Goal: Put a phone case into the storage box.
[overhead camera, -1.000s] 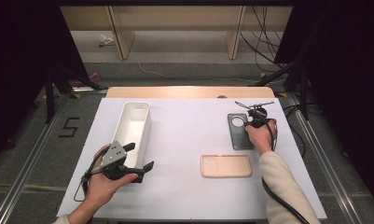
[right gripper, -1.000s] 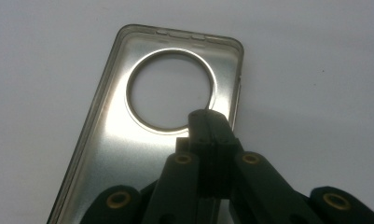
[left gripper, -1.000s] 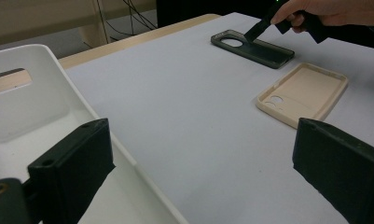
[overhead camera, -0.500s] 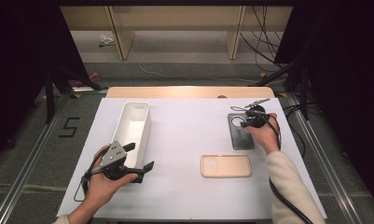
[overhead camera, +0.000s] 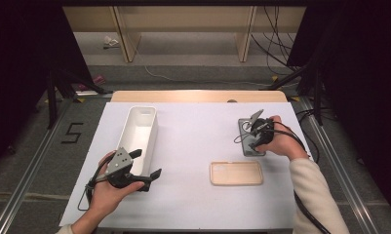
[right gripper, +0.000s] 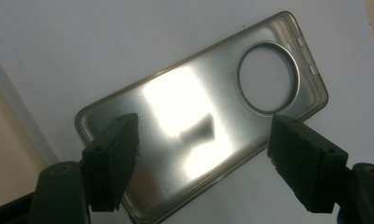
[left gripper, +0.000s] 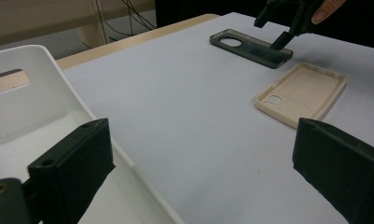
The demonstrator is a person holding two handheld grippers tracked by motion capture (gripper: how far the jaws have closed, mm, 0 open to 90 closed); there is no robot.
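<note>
A dark grey see-through phone case (overhead camera: 247,135) with a round camera hole lies flat on the white table at the right. My right gripper (overhead camera: 250,140) hovers just over it. Its jaws have just been opening and now stand open, the case (right gripper: 189,93) lying below them with no pad pressing on it. A beige phone case (overhead camera: 236,173) lies hollow side up nearer the front. My left gripper (overhead camera: 146,164) is open and holds nothing, next to the front end of a long white bin (overhead camera: 140,127). In the left gripper view the right gripper (left gripper: 287,28) points down at the dark case (left gripper: 250,46).
A bare stretch of white table top (overhead camera: 198,141) separates the bin from the two cases. The table's wooden far edge (overhead camera: 198,96) faces shelving and loose cables on the floor. Dark stands flank both sides.
The right hand has drawn slightly up and away from the dark case, and its jaws have come apart. The case stays flat on the table. The left hand has kept still.
</note>
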